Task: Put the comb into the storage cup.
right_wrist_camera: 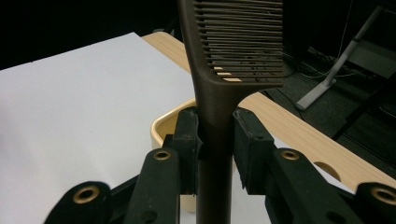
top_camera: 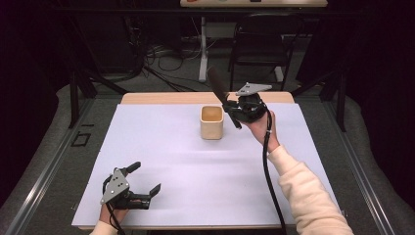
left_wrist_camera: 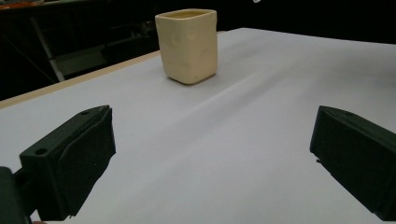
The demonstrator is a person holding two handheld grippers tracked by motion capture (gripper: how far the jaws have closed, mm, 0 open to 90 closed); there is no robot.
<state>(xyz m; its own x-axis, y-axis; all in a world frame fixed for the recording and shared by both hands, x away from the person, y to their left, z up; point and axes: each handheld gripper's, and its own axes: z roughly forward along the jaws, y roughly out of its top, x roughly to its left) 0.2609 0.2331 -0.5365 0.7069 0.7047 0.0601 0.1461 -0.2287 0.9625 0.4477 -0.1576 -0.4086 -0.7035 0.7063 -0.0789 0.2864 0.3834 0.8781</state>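
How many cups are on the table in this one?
1. The cream cup stands upright toward the far middle of the white sheet, just left of the right tool, which grips a brown comb.

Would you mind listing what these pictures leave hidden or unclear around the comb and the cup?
- Comb: the right gripper view's top edge cuts off its toothed end; the right tool covers part of its handle.
- Cup: its bottom inside is hidden by its own walls in the high view.
- Left tool: the left gripper view's edges crop both jaws.

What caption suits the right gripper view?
Claw grips a brown comb above a cream cup.
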